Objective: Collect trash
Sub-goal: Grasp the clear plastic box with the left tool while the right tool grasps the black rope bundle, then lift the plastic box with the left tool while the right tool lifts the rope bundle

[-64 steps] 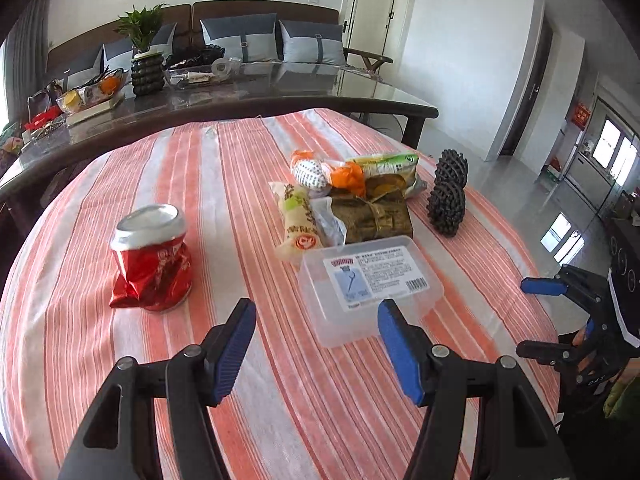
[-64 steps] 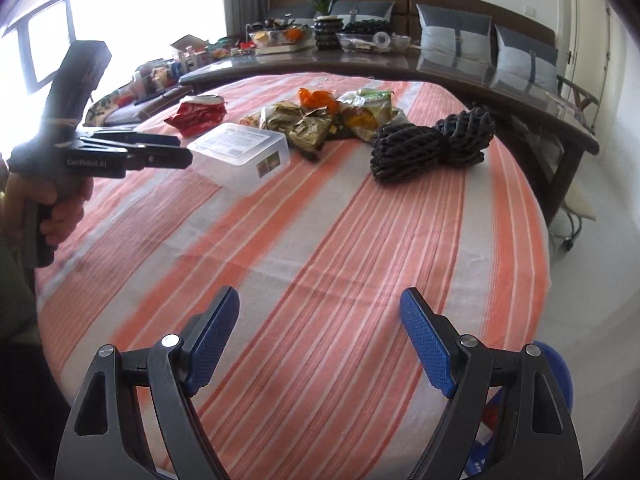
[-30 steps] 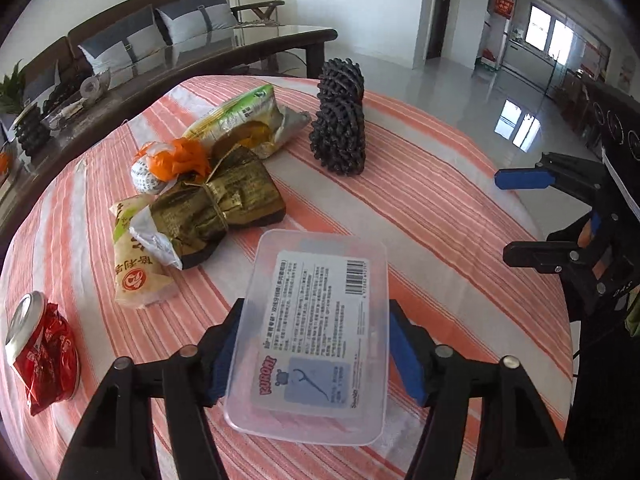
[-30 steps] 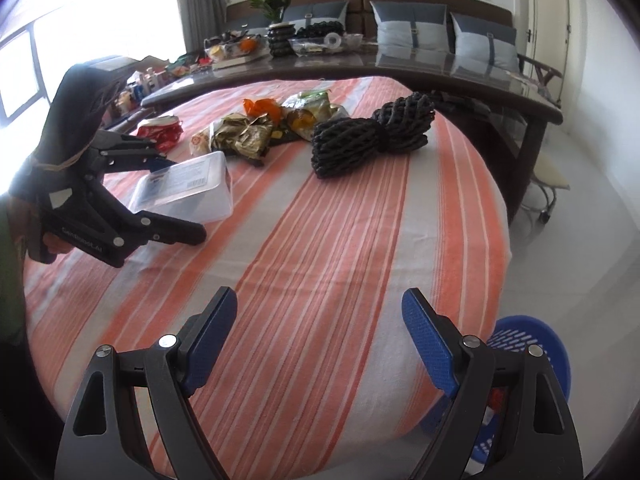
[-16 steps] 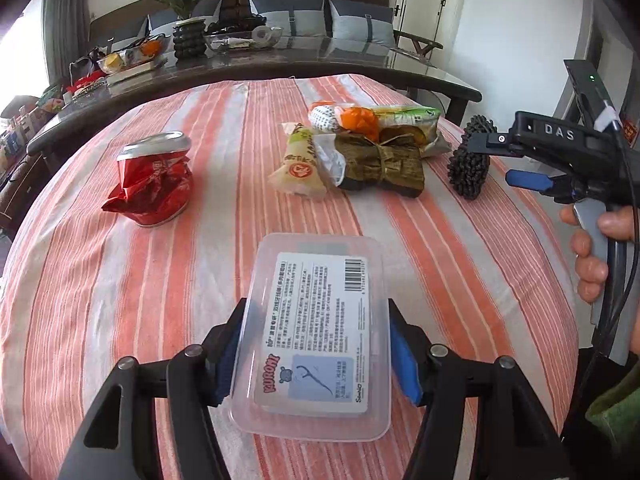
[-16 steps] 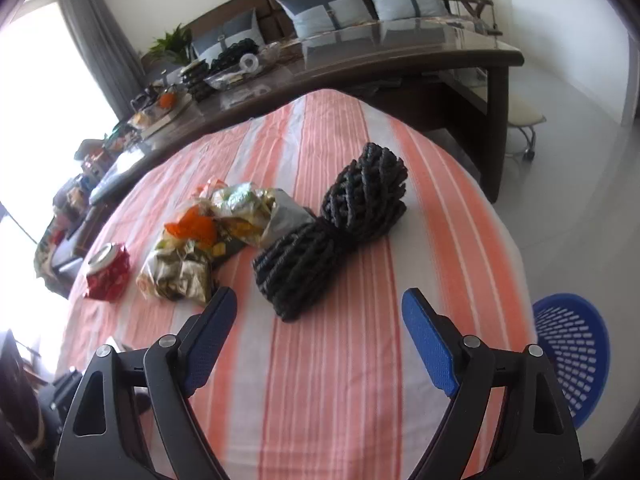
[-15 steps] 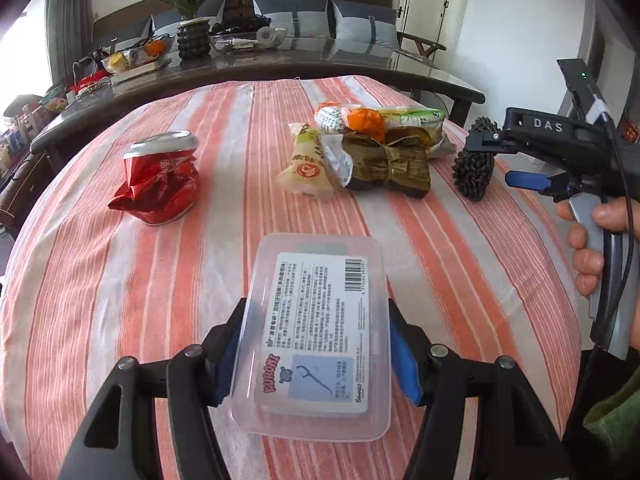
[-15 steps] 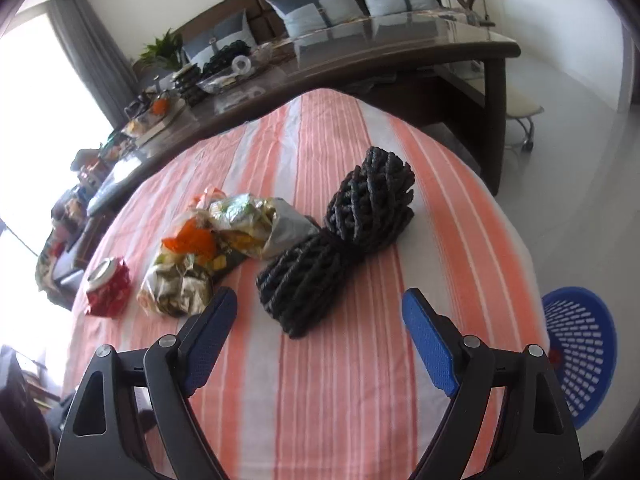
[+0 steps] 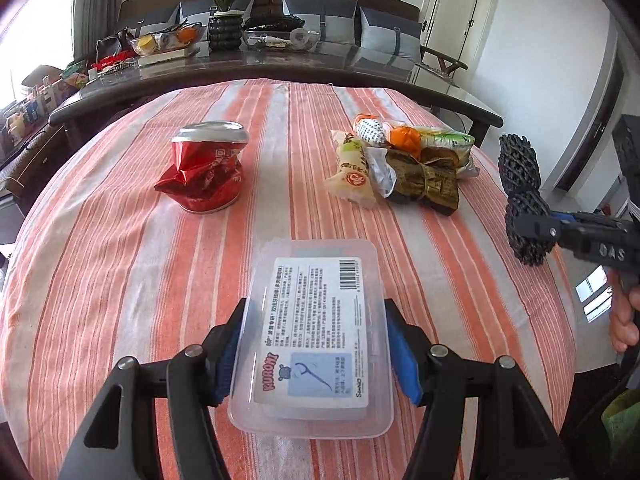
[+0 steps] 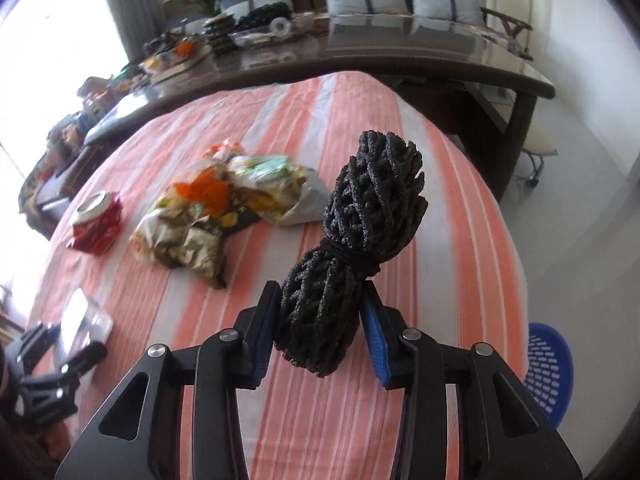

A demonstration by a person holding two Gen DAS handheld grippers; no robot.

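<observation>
L hand-held gripper [image 9: 314,354], angled down over the striped worktop [image 9: 120,264], gripped clear plastic lidded box [image 9: 316,328]; R hand-held gripper [image 10: 320,330], also tilted down, was closing w/ black foam mesh bundle [image 10: 352,248] between jaws.

Bright daylight pours from the blown-out window [image 10: 48,40] at left. Fisheye bending curves both views, with dark vignetted corners. The right wrist view is motion-blurred; soft shadows throughout.

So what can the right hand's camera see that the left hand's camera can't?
Only the right view shows the blue basket on the floor. Only the left view shows the label on the clear plastic box, held by the left gripper. Both show the crushed red can, the wrappers and the black foam net, with the right gripper closing around it.
</observation>
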